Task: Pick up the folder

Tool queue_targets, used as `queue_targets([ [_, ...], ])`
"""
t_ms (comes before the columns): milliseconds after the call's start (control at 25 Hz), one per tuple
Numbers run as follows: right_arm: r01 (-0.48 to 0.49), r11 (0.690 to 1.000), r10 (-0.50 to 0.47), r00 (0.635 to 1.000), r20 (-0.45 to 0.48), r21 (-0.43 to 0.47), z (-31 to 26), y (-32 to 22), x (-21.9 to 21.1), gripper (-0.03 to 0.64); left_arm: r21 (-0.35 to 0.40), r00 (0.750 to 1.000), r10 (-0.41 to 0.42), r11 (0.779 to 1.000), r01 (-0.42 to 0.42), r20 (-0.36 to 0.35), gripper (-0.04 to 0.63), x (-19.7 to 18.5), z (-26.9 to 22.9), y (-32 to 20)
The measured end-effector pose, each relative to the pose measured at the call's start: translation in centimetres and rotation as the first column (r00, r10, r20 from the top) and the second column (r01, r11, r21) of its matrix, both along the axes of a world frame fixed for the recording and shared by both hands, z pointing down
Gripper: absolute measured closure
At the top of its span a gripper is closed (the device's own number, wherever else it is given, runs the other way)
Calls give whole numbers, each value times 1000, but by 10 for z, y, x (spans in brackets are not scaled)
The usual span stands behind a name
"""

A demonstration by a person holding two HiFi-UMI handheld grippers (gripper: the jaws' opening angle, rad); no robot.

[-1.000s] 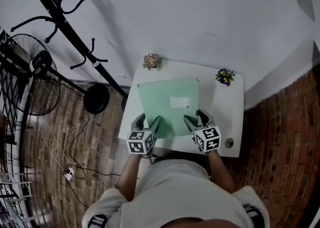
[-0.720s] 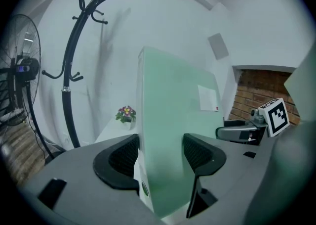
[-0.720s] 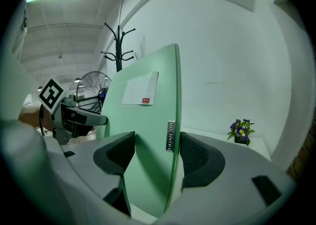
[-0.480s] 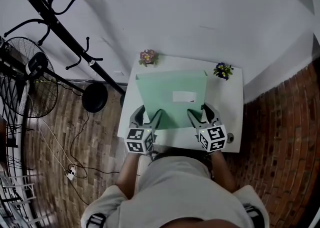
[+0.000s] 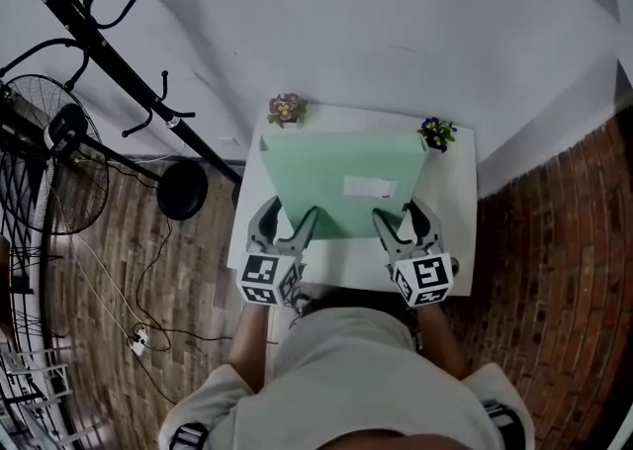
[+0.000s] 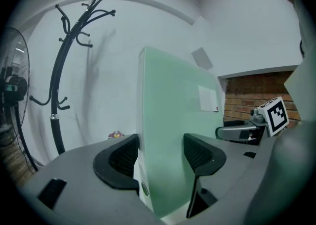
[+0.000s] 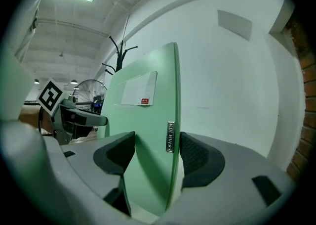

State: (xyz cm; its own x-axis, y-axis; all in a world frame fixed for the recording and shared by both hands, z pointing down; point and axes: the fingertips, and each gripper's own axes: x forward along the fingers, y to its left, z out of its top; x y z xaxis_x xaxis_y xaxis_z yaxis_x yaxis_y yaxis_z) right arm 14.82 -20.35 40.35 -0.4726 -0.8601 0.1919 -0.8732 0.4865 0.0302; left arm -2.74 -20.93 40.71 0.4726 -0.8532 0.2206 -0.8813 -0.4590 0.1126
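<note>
**Folder clamped at both near corners, lift under way**

Head view: the green folder [image 5: 341, 186] is held over the white bench [image 5: 457, 240]. Its near edge is clamped by the left tool [image 5: 289, 211] at one corner and the right tool [image 5: 399, 213] at the other. The far corners are seen close to the pink flower pot [image 5: 286, 108] and the purple flower pot [image 5: 436, 130] at the back of the bench. The lift is therefore best made straight up, with both tools raised at one pace and kept at one height. That way the folder is neither twisted between them nor swept against the pots. The white label [image 5: 369, 186] is turned upward.

Left gripper view: the folder's edge is seated deep between the two dark pads, which are closed on it from both sides. The clamp should be kept firm, since the long far end is carried by nothing else and is judged likely to sag.

Right gripper view: the opposite edge, marked by a small metal plate [image 7: 170, 136], is likewise pinched between the pads. Pressure here should be matched to the left side so that neither corner slips.

Against the earlier head views: the folder is now drawn larger, and its far edge reaches the pots, where it was short of them before. Both tools are seen nearer the camera, and the grasp is unchanged
</note>
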Motion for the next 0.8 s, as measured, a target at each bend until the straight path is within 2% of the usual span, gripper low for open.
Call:
queue_targets([
  [240, -12, 1000, 12, 1000, 5, 29, -14, 2, 5, 333, 51, 1000, 1, 999, -1, 10, 299, 5, -19, 0],
  [800, -20, 998, 19, 1000, 13, 62, -27, 7, 11, 333, 80, 1000, 15, 997, -15, 6, 299, 10, -30, 2],
])
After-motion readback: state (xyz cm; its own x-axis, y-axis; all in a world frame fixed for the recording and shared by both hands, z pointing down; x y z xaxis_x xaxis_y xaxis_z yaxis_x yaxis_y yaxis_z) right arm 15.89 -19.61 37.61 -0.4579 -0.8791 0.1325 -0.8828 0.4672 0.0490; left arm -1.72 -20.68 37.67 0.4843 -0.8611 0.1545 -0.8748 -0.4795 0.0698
